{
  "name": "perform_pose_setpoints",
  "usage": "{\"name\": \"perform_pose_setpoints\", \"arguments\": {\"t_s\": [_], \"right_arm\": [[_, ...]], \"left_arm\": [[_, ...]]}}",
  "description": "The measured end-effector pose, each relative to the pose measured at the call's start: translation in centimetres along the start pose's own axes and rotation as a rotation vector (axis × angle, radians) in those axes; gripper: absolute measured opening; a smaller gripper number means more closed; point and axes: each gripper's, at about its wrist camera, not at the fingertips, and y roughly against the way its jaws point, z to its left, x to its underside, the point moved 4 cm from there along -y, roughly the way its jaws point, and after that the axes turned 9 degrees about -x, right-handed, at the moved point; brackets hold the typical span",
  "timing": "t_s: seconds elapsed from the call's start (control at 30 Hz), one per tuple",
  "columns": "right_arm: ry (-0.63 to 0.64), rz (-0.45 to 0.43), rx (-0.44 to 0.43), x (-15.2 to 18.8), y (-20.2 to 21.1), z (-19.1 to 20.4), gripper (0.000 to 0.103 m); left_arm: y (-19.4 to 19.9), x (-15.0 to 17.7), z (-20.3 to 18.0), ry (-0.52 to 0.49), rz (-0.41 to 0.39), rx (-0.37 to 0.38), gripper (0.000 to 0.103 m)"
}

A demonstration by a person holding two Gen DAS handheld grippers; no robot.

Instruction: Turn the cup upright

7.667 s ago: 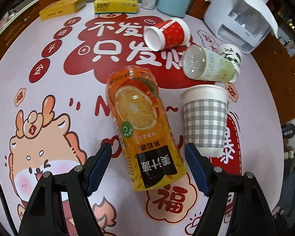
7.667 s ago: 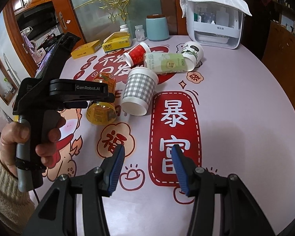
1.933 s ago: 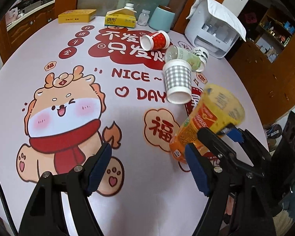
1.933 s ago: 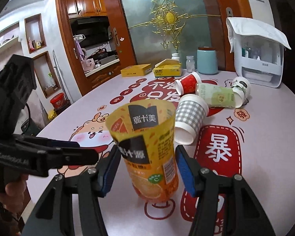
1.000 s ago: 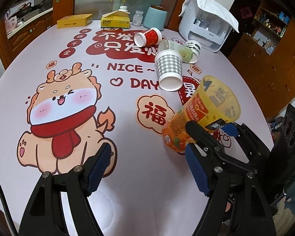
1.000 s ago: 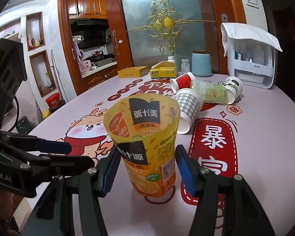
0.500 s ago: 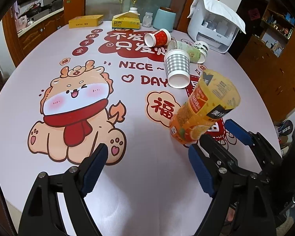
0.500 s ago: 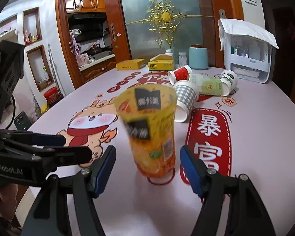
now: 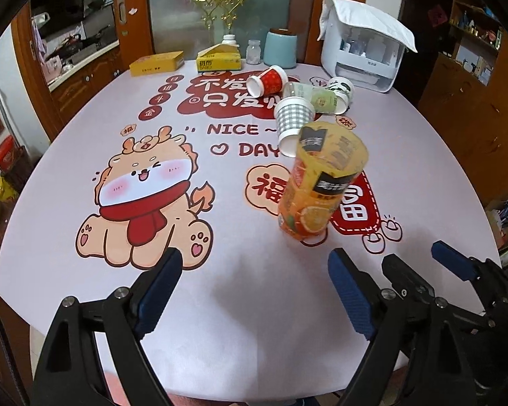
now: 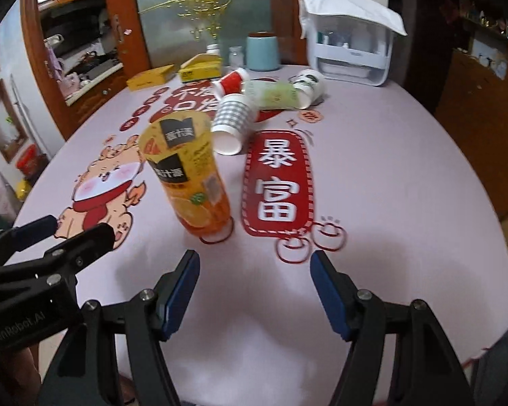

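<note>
The orange juice-label cup [image 9: 321, 182] stands upright on the printed table cover, open end up; it also shows in the right wrist view [image 10: 189, 176]. My left gripper [image 9: 254, 287] is open and empty, pulled back toward the table's near edge, the cup ahead and to its right. My right gripper [image 10: 254, 287] is open and empty, behind the cup, which stands ahead and to its left. The right gripper's fingers [image 9: 453, 264] show at the lower right of the left wrist view.
A grey checked cup [image 9: 293, 121] lies on its side behind the orange cup. A red cup [image 9: 267, 79], a green cup [image 9: 315, 96] and a white patterned cup [image 9: 340, 88] lie further back. Yellow boxes [image 9: 157, 62], a blue jar [image 9: 280, 49] and a white appliance [image 9: 362, 50] stand at the far edge.
The right gripper opened, let go of the orange cup and drew back; the cup now stands free on the table. The left gripper also drew back.
</note>
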Motion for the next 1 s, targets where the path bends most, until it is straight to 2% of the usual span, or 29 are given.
{"name": "perform_pose_setpoints", "arguments": {"t_s": [0.23, 0.47, 1.0], "right_arm": [[-0.023, -0.002, 0.048, 0.3, 1.3, -1.3, 0.068], [-0.067, -0.008, 0.03, 0.4, 2.1, -2.5, 0.068], [-0.07, -0.019, 0.039, -0.2, 3.3, -2.5, 0.068]], "left_arm": [[1.3, 0.3, -0.8, -0.002, -0.022, -0.025, 0.087], [1.4, 0.6, -1.6, -0.024, -0.021, -0.04, 0.087], [2.5, 0.5, -1.7, -0.015, -0.048, -0.062, 0.087]]}}
